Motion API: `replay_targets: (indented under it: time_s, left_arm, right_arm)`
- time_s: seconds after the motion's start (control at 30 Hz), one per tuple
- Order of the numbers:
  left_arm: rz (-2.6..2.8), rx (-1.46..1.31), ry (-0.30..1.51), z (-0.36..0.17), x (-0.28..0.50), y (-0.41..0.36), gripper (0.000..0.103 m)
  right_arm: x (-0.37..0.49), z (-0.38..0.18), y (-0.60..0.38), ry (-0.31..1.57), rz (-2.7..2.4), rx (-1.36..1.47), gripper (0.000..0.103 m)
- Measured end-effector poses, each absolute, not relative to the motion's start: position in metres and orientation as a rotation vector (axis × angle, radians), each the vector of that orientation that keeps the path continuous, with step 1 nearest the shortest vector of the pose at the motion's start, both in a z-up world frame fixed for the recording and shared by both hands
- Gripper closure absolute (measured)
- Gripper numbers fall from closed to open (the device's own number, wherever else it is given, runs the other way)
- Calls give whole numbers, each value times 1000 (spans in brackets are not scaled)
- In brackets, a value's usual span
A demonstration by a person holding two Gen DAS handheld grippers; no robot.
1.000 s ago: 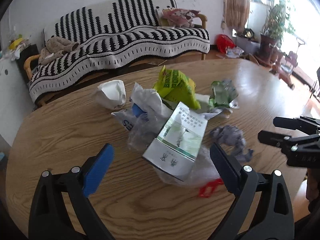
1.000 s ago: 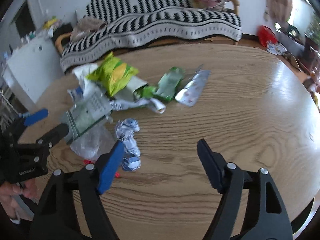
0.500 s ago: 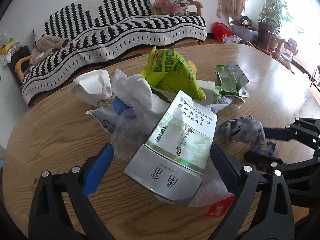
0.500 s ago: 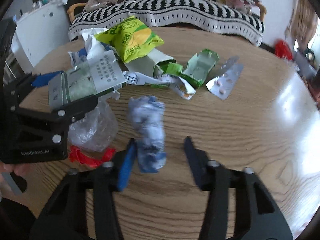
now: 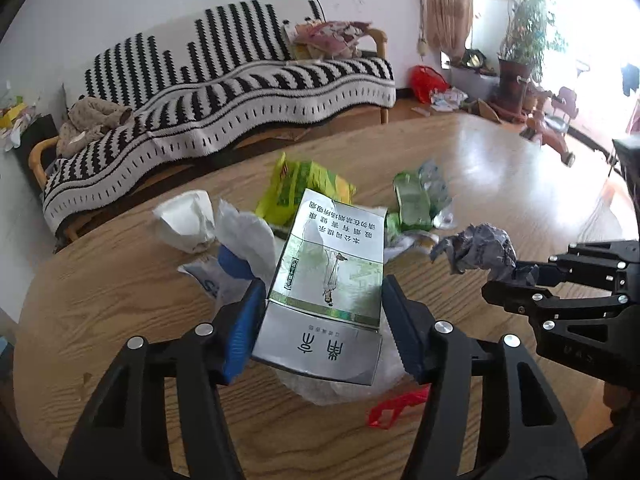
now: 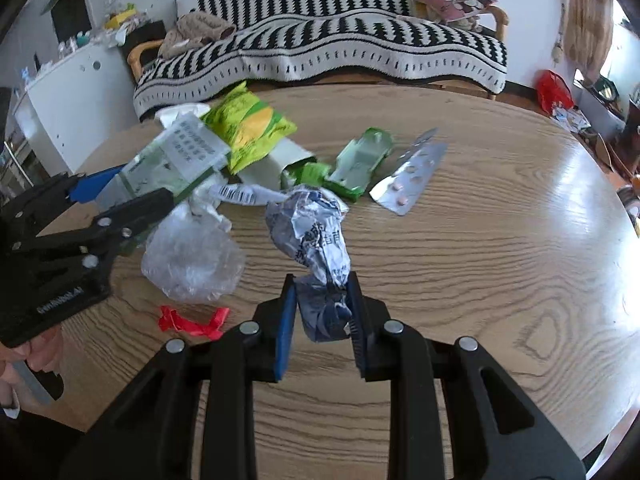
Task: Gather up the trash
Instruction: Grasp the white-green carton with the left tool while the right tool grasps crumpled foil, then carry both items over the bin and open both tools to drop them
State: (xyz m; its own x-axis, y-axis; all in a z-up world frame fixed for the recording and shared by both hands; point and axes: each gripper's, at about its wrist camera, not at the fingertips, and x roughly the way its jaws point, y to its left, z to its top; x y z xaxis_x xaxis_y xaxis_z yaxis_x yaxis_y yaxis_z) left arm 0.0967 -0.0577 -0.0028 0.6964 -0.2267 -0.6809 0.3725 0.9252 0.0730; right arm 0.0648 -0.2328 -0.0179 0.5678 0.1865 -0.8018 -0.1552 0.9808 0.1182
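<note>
My left gripper (image 5: 324, 300) is shut on a flattened silver-green cigarette carton (image 5: 328, 284) and holds it above the wooden table (image 5: 120, 288). My right gripper (image 6: 322, 292) is shut on a crumpled blue-white wrapper (image 6: 316, 236), lifted off the table; it also shows in the left wrist view (image 5: 480, 250). Under the carton lie a clear plastic bag (image 6: 192, 256) and a red scrap (image 6: 192, 322).
On the table lie a yellow-green snack bag (image 6: 248, 128), a green box (image 6: 360, 164), a pill blister (image 6: 412, 176), a white crumpled paper (image 5: 184, 220) and a white bag (image 5: 244, 236). A striped sofa (image 5: 224, 92) stands behind the table.
Both grippers closed: the left on the carton, the right on the crumpled wrapper. Both items have been raised off the table.
</note>
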Motion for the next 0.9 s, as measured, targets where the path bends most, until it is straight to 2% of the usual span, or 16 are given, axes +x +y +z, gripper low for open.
replay_targets:
  time_s: [0.17, 0.37, 0.9]
  left_arm:
    - [-338, 182, 710, 11, 89, -66, 44]
    - [-395, 200, 702, 17, 78, -111, 44]
    - [-747, 260, 716, 11, 1, -346, 44]
  right_arm:
    - [54, -4, -255, 921, 173, 72, 78]
    - [32, 12, -300, 887, 106, 107, 78]
    - [-111, 26, -550, 806, -352, 261, 78]
